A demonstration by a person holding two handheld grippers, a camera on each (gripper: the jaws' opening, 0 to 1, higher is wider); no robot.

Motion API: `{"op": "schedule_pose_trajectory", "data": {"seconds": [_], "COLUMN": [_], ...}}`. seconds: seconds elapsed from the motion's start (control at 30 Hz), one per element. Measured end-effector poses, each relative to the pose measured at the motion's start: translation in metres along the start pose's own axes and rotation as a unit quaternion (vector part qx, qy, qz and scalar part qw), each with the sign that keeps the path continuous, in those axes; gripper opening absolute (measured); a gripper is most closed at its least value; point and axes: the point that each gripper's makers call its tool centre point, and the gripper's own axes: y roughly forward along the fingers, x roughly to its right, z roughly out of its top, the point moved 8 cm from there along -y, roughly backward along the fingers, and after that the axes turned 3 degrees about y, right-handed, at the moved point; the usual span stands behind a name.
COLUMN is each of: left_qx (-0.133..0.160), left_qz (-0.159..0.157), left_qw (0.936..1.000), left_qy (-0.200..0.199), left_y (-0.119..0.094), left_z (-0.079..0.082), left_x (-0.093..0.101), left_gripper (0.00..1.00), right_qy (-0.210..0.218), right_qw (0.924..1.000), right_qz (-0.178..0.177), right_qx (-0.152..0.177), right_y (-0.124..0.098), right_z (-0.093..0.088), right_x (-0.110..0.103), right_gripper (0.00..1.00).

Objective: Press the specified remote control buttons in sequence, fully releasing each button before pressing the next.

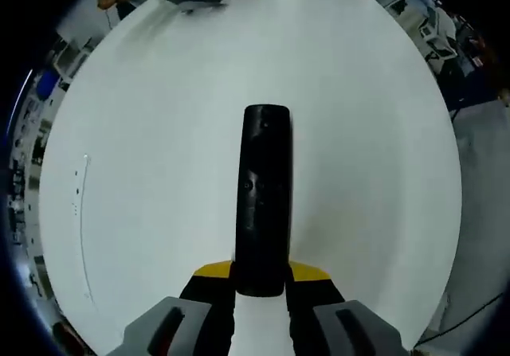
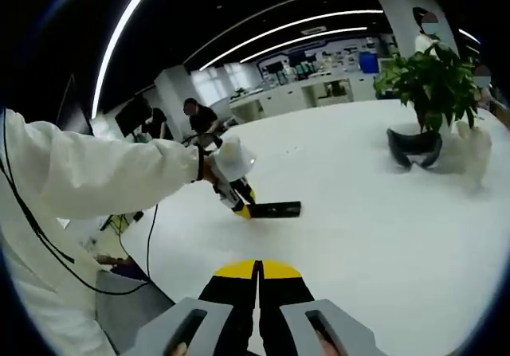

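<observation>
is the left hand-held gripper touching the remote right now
Touching. In the left gripper view the left hand-held gripper has its yellow-tipped jaws on both sides of the black remote's near end, with no gap showing.

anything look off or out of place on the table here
Nothing stands out. The black remote is intact, its near end between the left gripper jaws, over the white table. The right gripper is shut and holds nothing. A potted plant stands upright beside a dark headset. No spills.

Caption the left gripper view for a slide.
Left tool clamps the near end of a black remote lying lengthwise on a white table.
</observation>
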Motion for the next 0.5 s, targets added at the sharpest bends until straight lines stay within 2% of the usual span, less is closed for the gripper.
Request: {"op": "schedule_pose_trajectory", "data": {"seconds": [0.23, 0.5], "left_qx": [-0.001, 0.012], "left_qz": [0.000, 0.001], "left_qw": [0.9999, 0.9996], "left_qy": [-0.012, -0.027], "left_y": [0.000, -0.002], "left_z": [-0.002, -0.005], "left_x": [0.024, 0.054], "left_gripper": [0.22, 0.22], "right_qy": [-0.013, -0.031], "right_qw": [0.9997, 0.9985], "right_qz": [0.013, 0.034], "right_qx": [-0.013, -0.031], "right_y": [-0.002, 0.008], "right_z": [0.004, 0.009], "right_x": [-0.006, -0.011], "right_gripper": [0.00, 0.00]}}
